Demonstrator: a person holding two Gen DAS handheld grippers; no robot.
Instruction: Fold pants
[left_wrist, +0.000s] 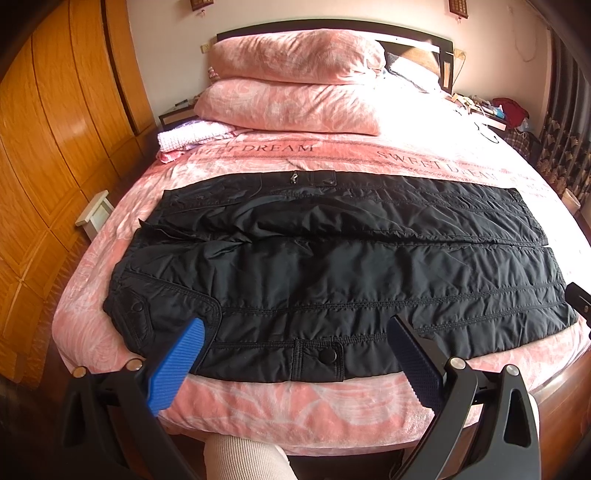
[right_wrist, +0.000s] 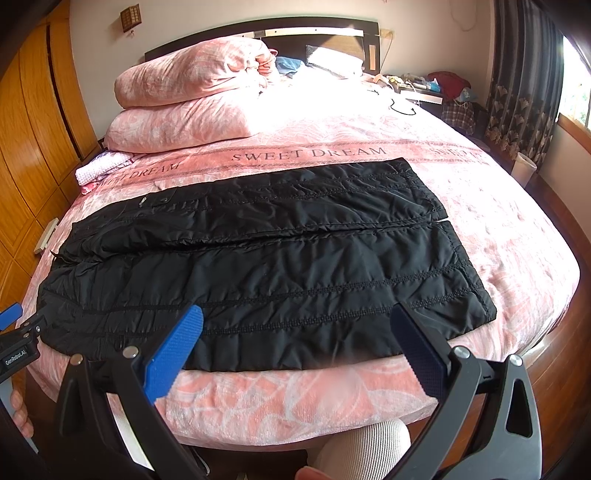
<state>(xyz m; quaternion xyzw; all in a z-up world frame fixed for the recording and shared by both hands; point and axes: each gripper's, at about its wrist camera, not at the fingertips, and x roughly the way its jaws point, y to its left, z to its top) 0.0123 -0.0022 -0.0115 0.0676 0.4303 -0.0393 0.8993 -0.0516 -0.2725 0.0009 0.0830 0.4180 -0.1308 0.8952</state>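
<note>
Black quilted padded pants (left_wrist: 332, 266) lie spread flat across a pink patterned bed (left_wrist: 295, 413), waistband to the left, leg hems to the right. Left gripper (left_wrist: 295, 328) and right gripper (right_wrist: 295, 317) hover over the near edge, fingers spread wide, holding nothing. Only the right wrist view shows the window (right_wrist: 576, 92); the left wrist view alone shows the snap button (left_wrist: 328, 355) at the near edge.
</note>
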